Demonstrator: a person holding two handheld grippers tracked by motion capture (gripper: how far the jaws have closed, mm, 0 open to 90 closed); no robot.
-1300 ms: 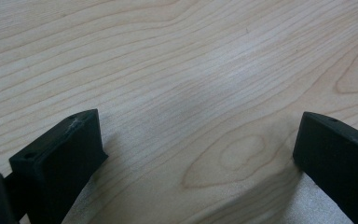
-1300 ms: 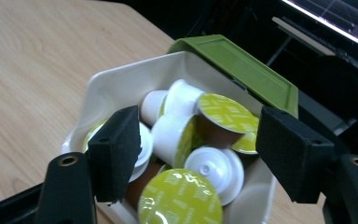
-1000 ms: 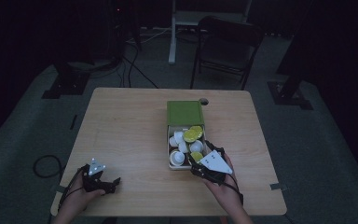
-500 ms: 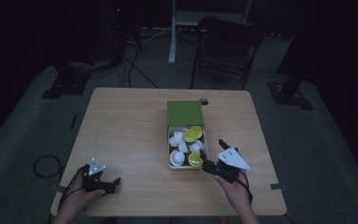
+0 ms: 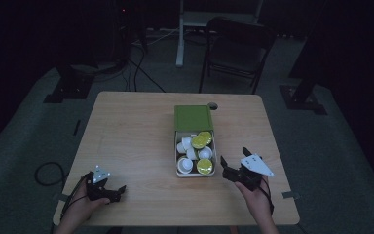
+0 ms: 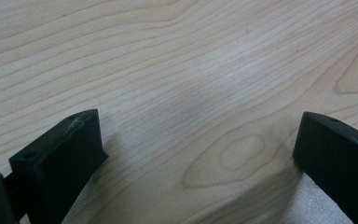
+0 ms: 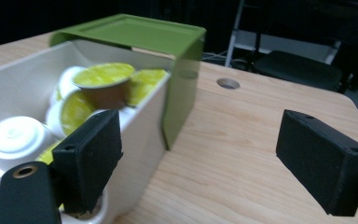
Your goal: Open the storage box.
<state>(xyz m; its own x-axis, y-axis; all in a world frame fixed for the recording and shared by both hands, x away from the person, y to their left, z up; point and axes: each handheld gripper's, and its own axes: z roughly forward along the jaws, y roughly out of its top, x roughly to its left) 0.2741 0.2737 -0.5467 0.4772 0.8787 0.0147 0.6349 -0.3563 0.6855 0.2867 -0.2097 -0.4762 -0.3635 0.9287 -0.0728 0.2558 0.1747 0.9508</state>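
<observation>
Sitting just to the right of the box (image 5: 195,171), the right gripper (image 5: 233,163) is pointing its jaws toward the far edge of the table (image 5: 126,126), and they have just been opening, with nothing between them. In the right gripper view the box's pale side wall (image 7: 142,135) is lying immediately off the left jaw, while the bare wood is running ahead between the two. That is the relation the coming move is turning on: the box is lying sideways from this gripper, not in front of it. Its long axis is running from the near edge toward the far edge, with the green lid (image 5: 193,117) slid back over the far half and the capsules (image 5: 199,153) lying exposed in the near half, yellow-topped and white ones mixed. Reaching them is probably calling for a shift leftward over the wall. The left gripper (image 5: 117,192) is resting near the table's near-left corner, well apart from the box, jaws standing apart over bare wood (image 6: 182,93), so the right hand (image 5: 255,195) is much the nearer.
</observation>
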